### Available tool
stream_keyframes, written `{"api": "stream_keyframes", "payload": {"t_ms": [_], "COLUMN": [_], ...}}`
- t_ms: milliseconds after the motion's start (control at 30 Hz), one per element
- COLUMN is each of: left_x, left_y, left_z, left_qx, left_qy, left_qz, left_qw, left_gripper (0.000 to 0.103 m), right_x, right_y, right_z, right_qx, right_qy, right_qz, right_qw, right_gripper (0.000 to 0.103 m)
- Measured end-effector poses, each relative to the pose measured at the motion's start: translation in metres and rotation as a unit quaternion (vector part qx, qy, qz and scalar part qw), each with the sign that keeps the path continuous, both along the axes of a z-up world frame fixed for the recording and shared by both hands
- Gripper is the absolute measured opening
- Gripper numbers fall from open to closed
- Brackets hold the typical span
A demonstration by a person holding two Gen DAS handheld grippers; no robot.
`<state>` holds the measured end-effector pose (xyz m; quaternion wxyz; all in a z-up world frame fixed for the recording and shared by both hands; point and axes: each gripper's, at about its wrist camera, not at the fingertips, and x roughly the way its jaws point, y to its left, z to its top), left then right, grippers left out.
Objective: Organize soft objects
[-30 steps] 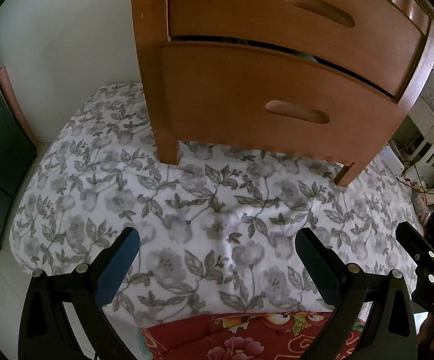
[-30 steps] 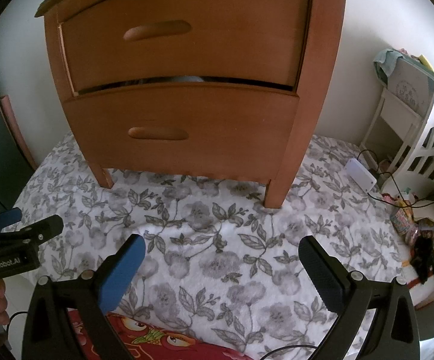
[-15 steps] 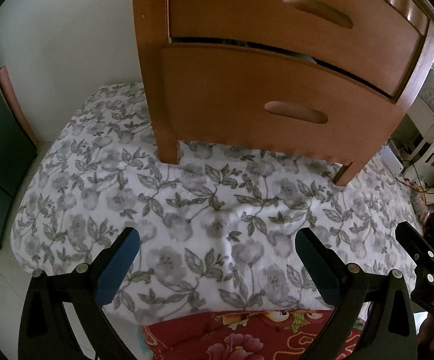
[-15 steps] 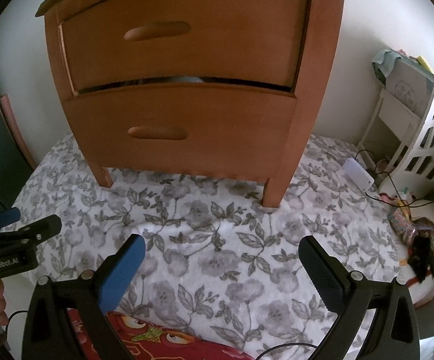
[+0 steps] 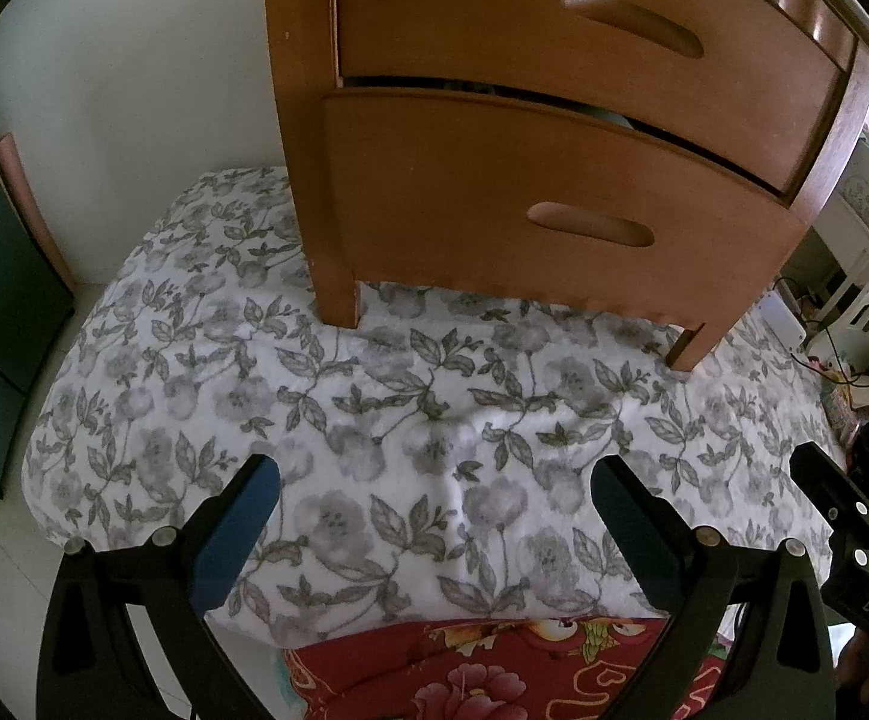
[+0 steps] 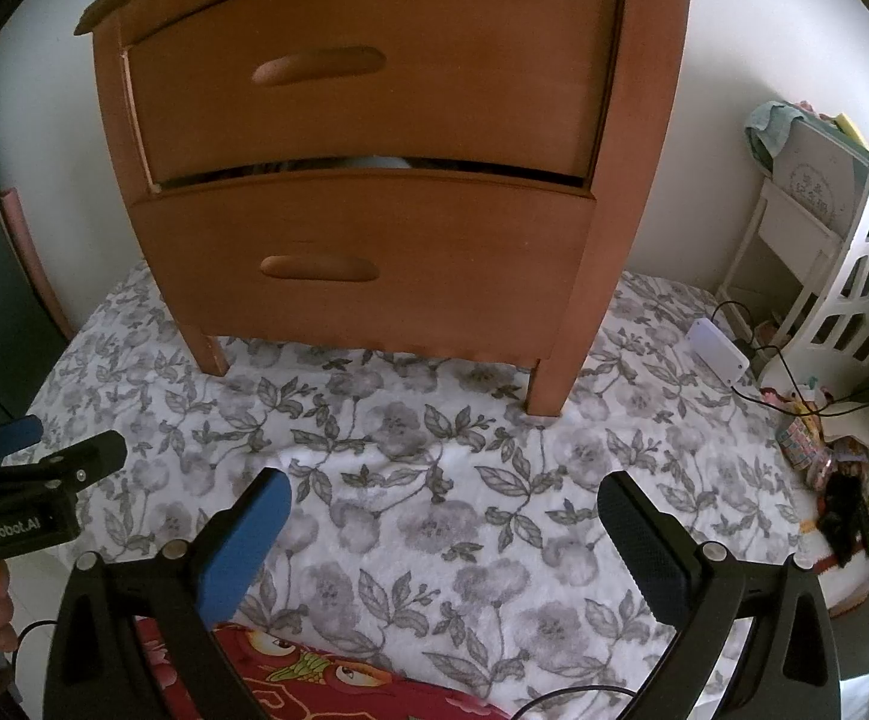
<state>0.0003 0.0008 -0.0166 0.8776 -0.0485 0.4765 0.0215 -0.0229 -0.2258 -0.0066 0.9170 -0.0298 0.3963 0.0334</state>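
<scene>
As lower drawer [image 6: 368,258] sits ajar, pale item inside, both jaws wide.

Left gripper [image 5: 434,480] spread wide over floral blanket [image 5: 374,420] — wooden nightstand [image 5: 554,180] behind.

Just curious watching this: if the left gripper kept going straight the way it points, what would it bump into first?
Probably the floral sheet, in front of the wooden nightstand. The left gripper is open, holding nothing; depth is uncertain.

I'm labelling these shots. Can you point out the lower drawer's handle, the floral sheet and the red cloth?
lower drawer handle [image 6: 319,268]: right wrist view, middle of the grip.
floral sheet [image 5: 434,420]: left wrist view, bare middle.
red cloth [image 5: 482,672]: left wrist view, flower print.
</scene>
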Motion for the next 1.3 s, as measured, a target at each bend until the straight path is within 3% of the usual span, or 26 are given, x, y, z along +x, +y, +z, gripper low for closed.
{"api": "stream_keyframes", "payload": {"t_ms": [867, 1300], "left_x": [-0.003, 0.011], "left_y": [-0.001, 0.026], "left_z": [0.003, -0.003], "left_qx": [-0.001, -0.034], "left_qy": [0.003, -0.009], "left_qz": [0.002, 0.025], "left_qw": [1.0000, 0.9991], "left_gripper": [0.103, 0.103], "right_x": [-0.001, 0.019], "right_y": [0.006, 0.013], "right_z": [0.000, 0.006], "right_qx": [-0.002, -0.023], "right_qy": [0.004, -0.010], "right_qz": [0.003, 0.024], "right_qw": [1.000, 0.999], "right_gripper": [0.103, 0.103]}}
